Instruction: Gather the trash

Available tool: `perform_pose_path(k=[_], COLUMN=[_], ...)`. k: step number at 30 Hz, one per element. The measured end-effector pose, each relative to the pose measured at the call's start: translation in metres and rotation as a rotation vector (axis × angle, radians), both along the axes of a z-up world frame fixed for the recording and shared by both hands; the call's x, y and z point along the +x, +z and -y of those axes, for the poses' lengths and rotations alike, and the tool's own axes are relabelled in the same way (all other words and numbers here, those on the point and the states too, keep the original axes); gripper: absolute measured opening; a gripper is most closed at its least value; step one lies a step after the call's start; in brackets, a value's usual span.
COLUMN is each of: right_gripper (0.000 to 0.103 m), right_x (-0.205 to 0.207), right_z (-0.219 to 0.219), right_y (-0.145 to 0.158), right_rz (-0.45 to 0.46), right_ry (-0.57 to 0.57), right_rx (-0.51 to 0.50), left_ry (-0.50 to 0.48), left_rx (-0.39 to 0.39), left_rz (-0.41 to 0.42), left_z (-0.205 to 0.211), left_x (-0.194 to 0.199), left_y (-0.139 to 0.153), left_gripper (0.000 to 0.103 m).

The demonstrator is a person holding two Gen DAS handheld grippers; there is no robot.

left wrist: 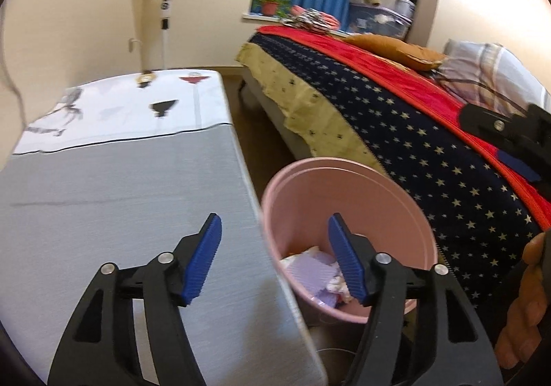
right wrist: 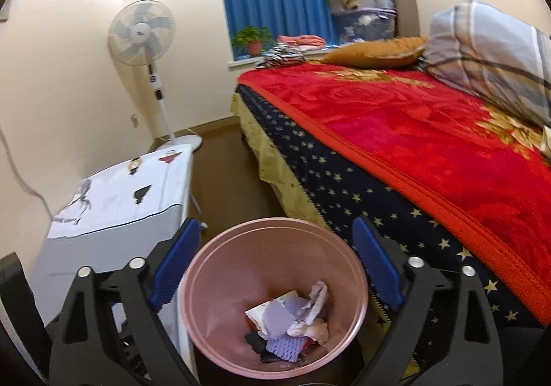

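While both my pairs of jaws stand spread and empty, the round pink plastic waste bin [right wrist: 272,296] fills the lower middle of the right wrist view, framed between the blue ribbed pads of my right gripper [right wrist: 275,268], which is spread wide with nothing touching its pads. At the bottom of the bin lies the crumpled trash [right wrist: 292,320]: creased white paper, a pale lilac dimpled sheet, a dark scrap and a bit of red (the smaller pieces I cannot tell apart). In the left wrist view the same bin [left wrist: 347,200] sits at lower centre, and my left gripper [left wrist: 275,258] is open too, one pad in front of the grey cloth-covered table [left wrist: 113,213] at lower left, the other in front of the bin's mouth, gripping nothing. The bin stands between that table and the bed with its red floral blanket [right wrist: 430,131] over a navy star-printed cover [left wrist: 413,151] on the right.
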State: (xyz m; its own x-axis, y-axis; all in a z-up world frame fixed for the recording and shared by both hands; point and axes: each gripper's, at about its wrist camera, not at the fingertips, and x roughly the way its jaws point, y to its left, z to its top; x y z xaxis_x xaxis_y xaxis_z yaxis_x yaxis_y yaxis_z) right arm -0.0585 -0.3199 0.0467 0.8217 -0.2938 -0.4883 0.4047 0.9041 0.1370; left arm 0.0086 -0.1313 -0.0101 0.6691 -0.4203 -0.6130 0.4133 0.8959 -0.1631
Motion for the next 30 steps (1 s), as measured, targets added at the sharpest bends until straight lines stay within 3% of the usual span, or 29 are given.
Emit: perform_pose_path(k=[2,13,22,30], right_gripper=[0.092,0.098,0.098,0.098], right_x=[-0.001,-0.002,-0.009,-0.004], right_z=[-0.006,-0.072,-0.106,-0.119], right_y=[0.001,-0.006,-0.012,-0.020], right_rz=[0.000,-0.039,-0.062,-0.079], right_ry=[0.031,0.259,0.337,0.348], right_rx=[0.003,-0.020,-0.054,-0.074], left_ry=[0.048,0.296,0.371,0.399], left_rx=[0.012,0.036,0.099,0.079], left_rz=[0.011,0.078,0.111,0.115], left_z=[-0.013,-0.095,-0.126,-0.136], left_x=[-0.001,-0.018,-0.054,-0.052], left_y=[0.004,0.037,0.043,0.037], left_gripper=[0.074,0.095,0.095,0.095])
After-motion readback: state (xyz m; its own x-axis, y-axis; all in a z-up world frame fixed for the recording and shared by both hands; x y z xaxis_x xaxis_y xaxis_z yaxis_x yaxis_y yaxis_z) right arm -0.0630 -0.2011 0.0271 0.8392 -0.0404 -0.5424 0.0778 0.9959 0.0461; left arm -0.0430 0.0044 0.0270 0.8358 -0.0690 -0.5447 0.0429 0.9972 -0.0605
